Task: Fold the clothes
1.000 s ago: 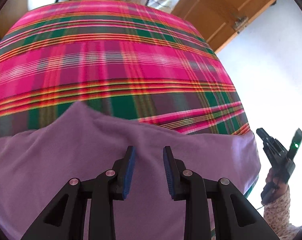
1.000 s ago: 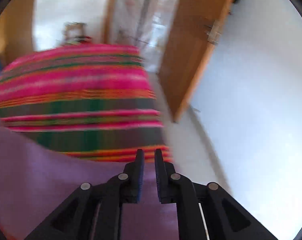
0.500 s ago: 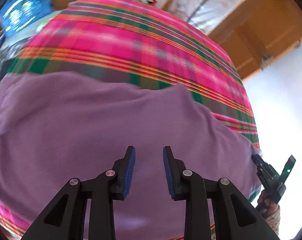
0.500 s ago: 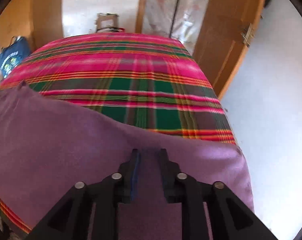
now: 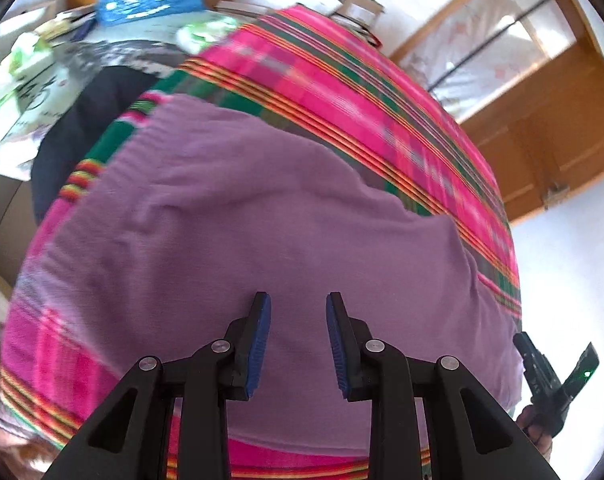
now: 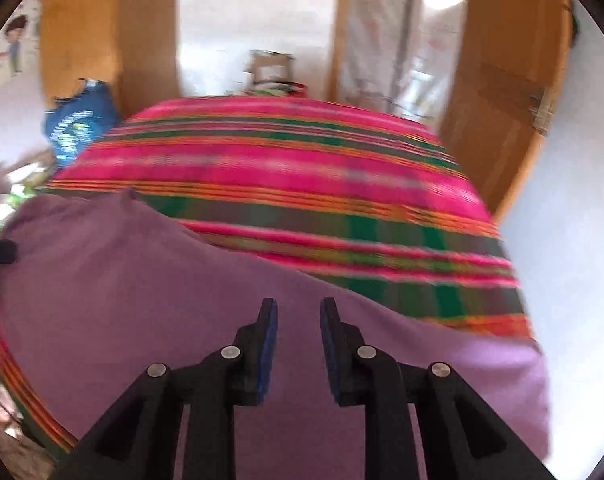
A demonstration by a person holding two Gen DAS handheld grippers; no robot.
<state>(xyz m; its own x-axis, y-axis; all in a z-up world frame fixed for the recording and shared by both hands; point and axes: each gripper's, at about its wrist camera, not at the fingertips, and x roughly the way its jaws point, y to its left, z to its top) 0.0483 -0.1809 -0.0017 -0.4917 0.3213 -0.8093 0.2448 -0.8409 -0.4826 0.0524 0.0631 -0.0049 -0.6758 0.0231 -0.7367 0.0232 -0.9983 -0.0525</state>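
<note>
Two grippers are seen over one purple garment (image 5: 238, 240), which is spread flat on a bed covered by a pink-and-green plaid blanket (image 5: 382, 112). In the left wrist view the left gripper (image 5: 298, 336) hangs above the near-middle of the cloth, its jaws partly apart, nothing between the blue pads. The garment's long axis is judged to run across this view, from a far-left edge near the blanket's corner to a right end beside the bed's side. At that right end the right gripper (image 5: 550, 376) is glimpsed, held in a hand, just off the cloth's corner. In the right wrist view the right gripper (image 6: 298, 344) is likewise pointed down over purple fabric; its jaws have just been opening and now stand narrowly parted, with cloth beneath them but not pinched. The right edge of the garment lies just right of these fingers, the far edge ahead. The left end is judged nearer the left hand, the right end nearer the right. Whether a fold is already laid cannot be told; blur softens the hems. A blue bag (image 6: 78, 128) stands beyond the bed.
</note>
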